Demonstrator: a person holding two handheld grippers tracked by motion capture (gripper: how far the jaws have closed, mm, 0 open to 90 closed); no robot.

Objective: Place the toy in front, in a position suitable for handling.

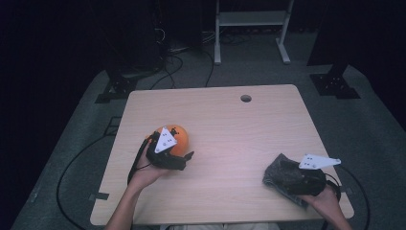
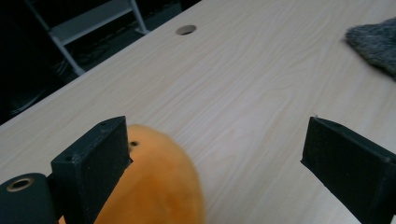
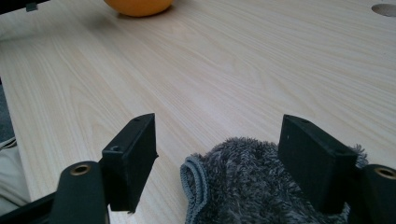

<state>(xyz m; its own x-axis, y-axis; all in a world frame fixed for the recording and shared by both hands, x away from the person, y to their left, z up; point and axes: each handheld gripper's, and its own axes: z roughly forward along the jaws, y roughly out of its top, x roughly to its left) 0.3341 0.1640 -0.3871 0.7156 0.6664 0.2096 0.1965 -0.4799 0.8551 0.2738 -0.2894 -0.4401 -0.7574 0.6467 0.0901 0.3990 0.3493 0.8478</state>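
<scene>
A: Cloth [image 3: 243,186], grey and fluffy, bunched near the right front corner of the table [image 1: 230,124]. Lying between the jaws of the right gripper [image 3: 218,120], spread wide, nothing pinched yet.

B: Handling?

A: Probably light and limp. No risk of breaking, little risk of slipping, thanks to the pile. Likely to sag and trail once lifted. Best taken at the thick bunched middle, not at the hemmed edge curling in front.

B: And the orange [image 2: 154,186]?

A: Left of the table's middle, well apart from the cloth. Sitting against the inner face of one jaw of the left gripper [image 2: 215,126]; other jaw far off across bare wood. So wide open too, holding nothing.

B: Hard or soft?

A: Cannot tell for sure. Matte, slightly fuzzy look in the left gripper view, with a small dark dot near the top. Judged light, perhaps a little yielding. Round, so apt to roll away or squirt out of flat jaws.

B: Where to grip, then?

A: Across the widest part, jaws level with the middle, centred before closing. Gentle squeeze only. Worth steadying with the near jaw first to stop any rolling.
</scene>
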